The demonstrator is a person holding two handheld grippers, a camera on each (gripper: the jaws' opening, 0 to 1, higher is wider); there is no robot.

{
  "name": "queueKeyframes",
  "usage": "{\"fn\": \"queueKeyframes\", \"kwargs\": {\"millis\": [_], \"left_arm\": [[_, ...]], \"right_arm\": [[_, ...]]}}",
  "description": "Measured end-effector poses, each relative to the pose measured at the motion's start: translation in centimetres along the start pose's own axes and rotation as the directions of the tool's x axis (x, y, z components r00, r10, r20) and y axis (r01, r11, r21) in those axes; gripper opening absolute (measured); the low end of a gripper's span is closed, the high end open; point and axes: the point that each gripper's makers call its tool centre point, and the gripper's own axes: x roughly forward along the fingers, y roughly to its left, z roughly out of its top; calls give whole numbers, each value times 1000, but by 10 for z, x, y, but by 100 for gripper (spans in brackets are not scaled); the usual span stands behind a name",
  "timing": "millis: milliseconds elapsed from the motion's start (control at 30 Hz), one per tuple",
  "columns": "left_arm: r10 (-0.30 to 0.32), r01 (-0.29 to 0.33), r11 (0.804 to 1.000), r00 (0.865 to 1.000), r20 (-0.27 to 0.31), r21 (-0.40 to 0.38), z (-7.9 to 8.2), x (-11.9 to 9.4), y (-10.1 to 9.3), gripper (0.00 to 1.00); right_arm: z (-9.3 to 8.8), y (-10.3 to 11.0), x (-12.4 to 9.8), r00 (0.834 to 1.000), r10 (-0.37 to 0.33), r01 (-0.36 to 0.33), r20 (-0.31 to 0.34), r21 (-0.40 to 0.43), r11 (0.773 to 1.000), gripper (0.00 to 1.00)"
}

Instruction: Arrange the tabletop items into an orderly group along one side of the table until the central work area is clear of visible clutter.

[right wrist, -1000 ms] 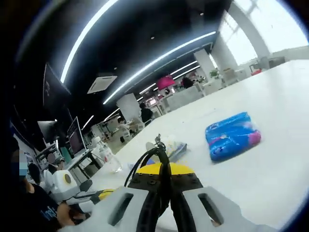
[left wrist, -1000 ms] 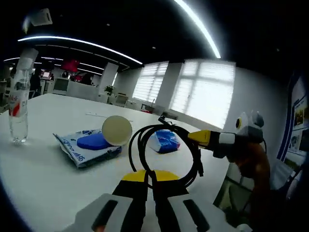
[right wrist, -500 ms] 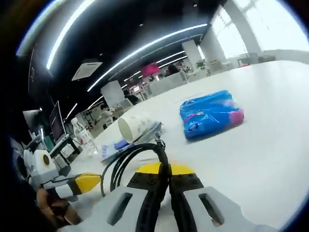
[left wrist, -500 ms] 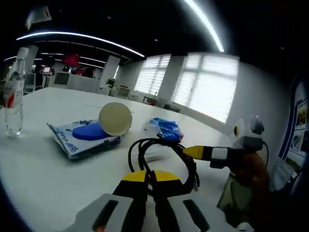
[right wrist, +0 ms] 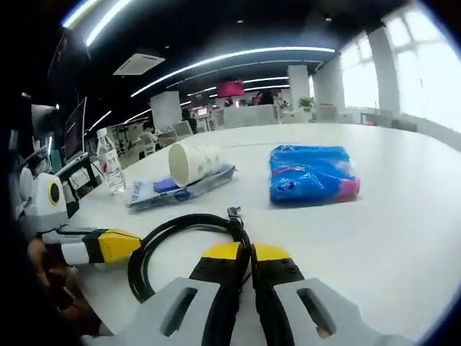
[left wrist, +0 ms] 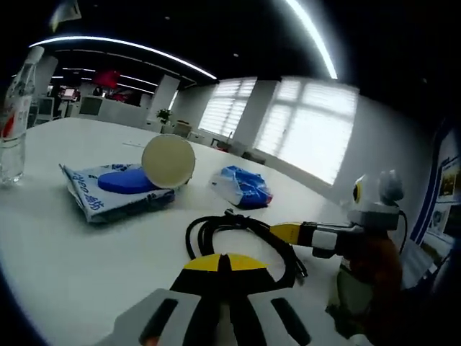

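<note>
White tabletop (right wrist: 403, 238): both claws, left (left wrist: 225, 263) and right (right wrist: 245, 254), clench the coiled black cable (right wrist: 180, 231). Cup (right wrist: 189, 161), blue packet (right wrist: 310, 173), bottle (right wrist: 109, 160) occupy mid-frame.

White table (right wrist: 403, 238): coiled black cable (right wrist: 180, 234), blue tissue pack (right wrist: 311, 173), flat blue-and-white packet (left wrist: 108, 193) with paper cup (right wrist: 193, 161) lying on it, clear water bottle (right wrist: 110, 161).

Black cable (right wrist: 180, 231), blue packet (right wrist: 311, 174)
</note>
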Motion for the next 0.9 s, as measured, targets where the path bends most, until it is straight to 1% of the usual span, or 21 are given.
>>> {"fn": "queueKeyframes", "kwargs": {"millis": [67, 100, 133, 167, 200, 267, 300, 367, 433, 500, 567, 600, 733, 867, 900], "left_arm": [[4, -4, 1000, 1000, -1, 4, 0, -1, 1, 0], [7, -7, 1000, 1000, -1, 3, 0, -1, 2, 0], [9, -9, 1000, 1000, -1, 3, 0, -2, 3, 0], [11, -11, 1000, 1000, -1, 3, 0, -2, 3, 0], [28, -28, 999, 1000, -1, 19, 0, -3, 6, 0], [44, -44, 999, 999, -4, 26, 0, -3, 9, 0], [52, -52, 998, 999, -7, 34, 0, -4, 10, 0], [52, -52, 998, 999, -5, 30, 0, -5, 10, 0], [53, -53, 998, 999, 2, 31, 0, -6, 10, 1], [65, -66, 997, 998, 7, 38, 1, -7, 11, 2], [94, -94, 994, 996, 10, 60, 3, -7, 16, 3], [102, -103, 993, 995, 21, 60, 4, -8, 16, 3], [103, -106, 991, 993, 50, 78, 11, -10, 15, 4], [116, -126, 982, 991, 73, 140, 19, -12, 14, 7], [122, -132, 982, 989, 79, 136, 20, -13, 14, 7]], "right_arm": [[0, 0, -1, 1000, -4, 4, 0, -14, 1000, 4], [1, 0, -1, 1000, -4, 4, 0, -44, 999, 9], [0, -4, -1, 1000, -29, 29, 0, -46, 999, 19], [1, -5, -1, 999, -34, 34, 1, -45, 998, 26], [2, -4, 0, 999, -30, 31, 12, -31, 999, 29], [3, -3, -2, 1000, -20, 21, 13, -37, 999, 25], [9, -7, -3, 998, -45, 48, 42, -73, 996, 25], [12, -13, -5, 995, -81, 87, 50, -117, 989, 27], [17, -12, -7, 994, -76, 87, 73, -158, 984, 28], [19, -12, -7, 994, -80, 92, 79, -156, 984, 29], [23, -12, -9, 993, -82, 96, 88, -170, 981, 30], [23, -12, -9, 993, -83, 98, 89, -173, 980, 30], [25, -13, -8, 992, -81, 97, 98, -177, 979, 32], [27, -11, -7, 991, -70, 89, 110, -176, 980, 33], [29, -11, -7, 991, -66, 86, 118, -178, 980, 33]]}}
